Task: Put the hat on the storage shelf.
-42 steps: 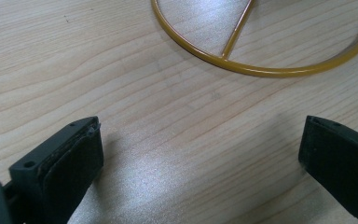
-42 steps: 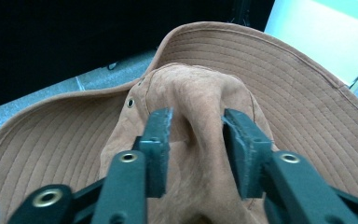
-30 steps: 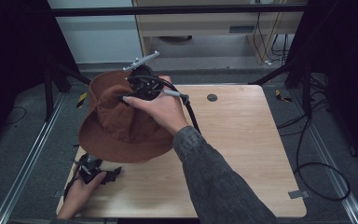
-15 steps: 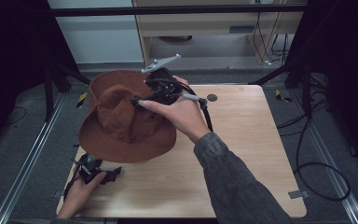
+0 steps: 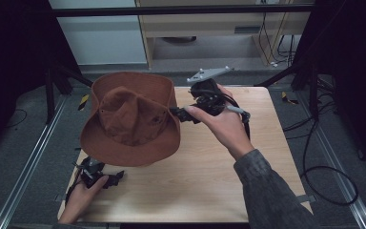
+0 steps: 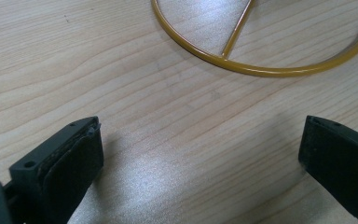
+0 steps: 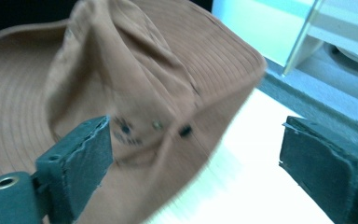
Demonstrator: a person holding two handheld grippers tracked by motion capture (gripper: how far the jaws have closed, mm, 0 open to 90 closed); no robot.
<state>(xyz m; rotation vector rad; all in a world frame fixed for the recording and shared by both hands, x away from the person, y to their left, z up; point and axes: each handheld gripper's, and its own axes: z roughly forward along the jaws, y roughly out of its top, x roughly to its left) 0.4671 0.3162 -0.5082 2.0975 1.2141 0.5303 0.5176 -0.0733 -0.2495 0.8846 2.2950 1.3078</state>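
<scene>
The yellow ring [image 6: 261,51] is cut off (top edge); the hat [image 7: 135,93] is blurred.

A wooden table [image 5: 209,191] fills the frame's centre. Cables [image 5: 314,157] trail across grey floor at right. A pale cabinet [image 5: 209,28] stands along the top.

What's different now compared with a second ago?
The right tongs have pulled back off the brown hat toward the table's right side and now stand open beside its brim, holding nothing. The hat, and the left tongs resting open on the table, stayed put.
</scene>
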